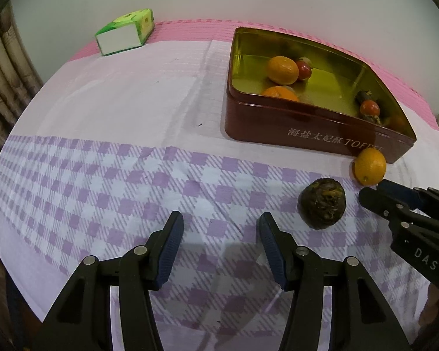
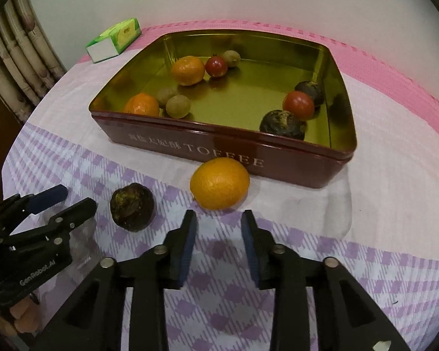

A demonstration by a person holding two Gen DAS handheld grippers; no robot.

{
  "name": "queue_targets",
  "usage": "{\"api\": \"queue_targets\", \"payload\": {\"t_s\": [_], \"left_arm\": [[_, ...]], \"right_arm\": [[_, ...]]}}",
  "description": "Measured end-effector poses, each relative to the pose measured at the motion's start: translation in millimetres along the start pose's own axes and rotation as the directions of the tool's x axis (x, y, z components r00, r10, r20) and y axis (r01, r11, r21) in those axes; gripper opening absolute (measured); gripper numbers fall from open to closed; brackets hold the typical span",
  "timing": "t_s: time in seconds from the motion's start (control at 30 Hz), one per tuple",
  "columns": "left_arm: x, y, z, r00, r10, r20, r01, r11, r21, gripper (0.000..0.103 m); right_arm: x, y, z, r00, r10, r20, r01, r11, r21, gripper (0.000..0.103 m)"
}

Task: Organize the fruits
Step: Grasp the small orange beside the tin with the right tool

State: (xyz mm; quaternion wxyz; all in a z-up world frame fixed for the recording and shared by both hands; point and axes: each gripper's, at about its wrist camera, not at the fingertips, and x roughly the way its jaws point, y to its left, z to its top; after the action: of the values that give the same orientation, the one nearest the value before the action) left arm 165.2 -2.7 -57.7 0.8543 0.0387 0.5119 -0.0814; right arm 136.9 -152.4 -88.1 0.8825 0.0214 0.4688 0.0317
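A: Where do things stand?

B: Most fruit already lies in the dark red metal toffee tin (image 2: 292, 165) with the gold inside. Two pieces are left on the checked-cloth worktop (image 2: 380, 222): a round orange citrus fruit (image 2: 219, 183) just before the tin's front wall, and a dark wrinkled brown fruit (image 2: 131, 206) beside it.

A: And the grippers?

B: Right gripper (image 2: 219, 244): jaws parted, empty, just short of the orange. Left gripper (image 1: 221, 247): jaws released, nothing between them, the dark fruit off to its right.

A: Next?

B: Probably reach forward, jaws wider than the orange, close, then lift over the tin's wall.
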Motion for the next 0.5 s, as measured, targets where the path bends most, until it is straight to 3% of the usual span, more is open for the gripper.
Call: {"api": "queue_targets", "payload": {"t_s": [0.5], "left_arm": [[0.5,1.7,-1.8,1.000,0.002,0.013,-0.002,1.000,0.013,0.058]], "right_arm": [[8.7,7.5,12.0,0.998,-0.058,0.024,0.059,0.998,-0.023,0.039]]}}
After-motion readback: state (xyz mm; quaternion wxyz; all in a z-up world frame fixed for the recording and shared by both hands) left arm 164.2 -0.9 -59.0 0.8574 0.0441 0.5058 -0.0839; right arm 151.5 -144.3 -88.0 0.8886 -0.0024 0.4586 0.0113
